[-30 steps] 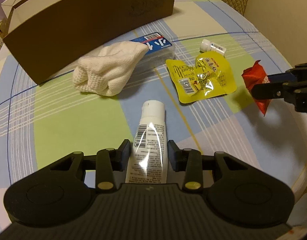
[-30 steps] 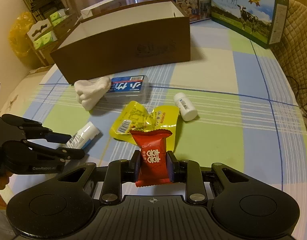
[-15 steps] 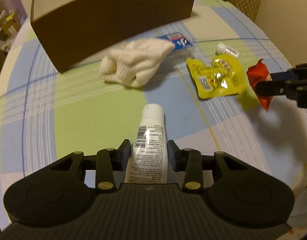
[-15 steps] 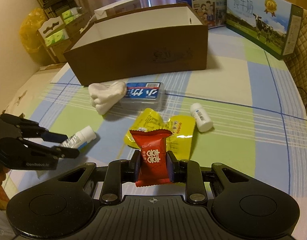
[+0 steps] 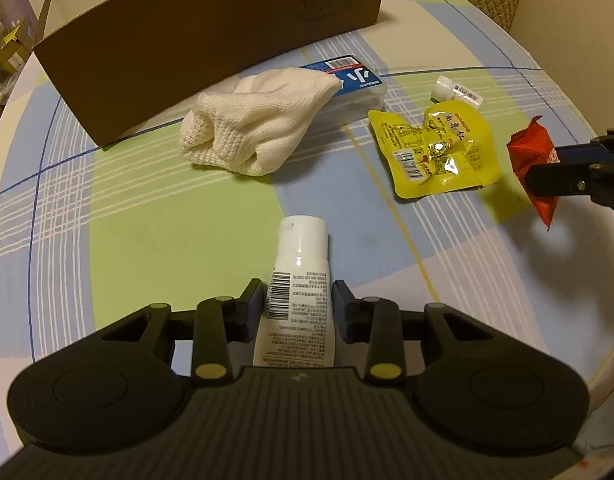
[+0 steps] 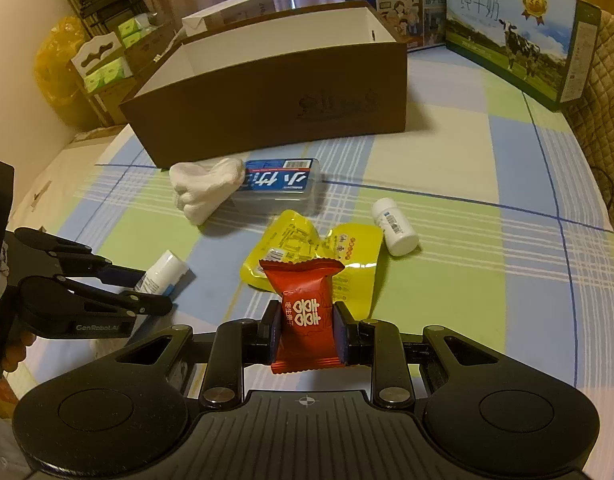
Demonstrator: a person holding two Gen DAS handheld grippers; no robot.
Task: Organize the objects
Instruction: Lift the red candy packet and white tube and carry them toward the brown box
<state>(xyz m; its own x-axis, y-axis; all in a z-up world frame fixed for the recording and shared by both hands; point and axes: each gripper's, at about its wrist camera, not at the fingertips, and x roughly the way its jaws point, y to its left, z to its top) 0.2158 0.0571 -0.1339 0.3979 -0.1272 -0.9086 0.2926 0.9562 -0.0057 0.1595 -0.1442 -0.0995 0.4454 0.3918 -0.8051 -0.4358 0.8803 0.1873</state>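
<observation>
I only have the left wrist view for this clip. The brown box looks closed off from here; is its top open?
Observer: Yes. The right wrist view shows the brown box open-topped, with white inner walls.
Reviewer: What is printed on the red packet?
Observer: White characters, on the red packet clamped in the right hand-held gripper.
Reviewer: Anything behind the box?
Observer: A milk carton with a cow picture stands at the far right.

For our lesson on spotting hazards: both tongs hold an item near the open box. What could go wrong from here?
1. The left tongs grip the white tube low on its body, so it may slip.
2. The right tongs pinch the red packet, which is soft and could slide out above the cardboard box.
</observation>
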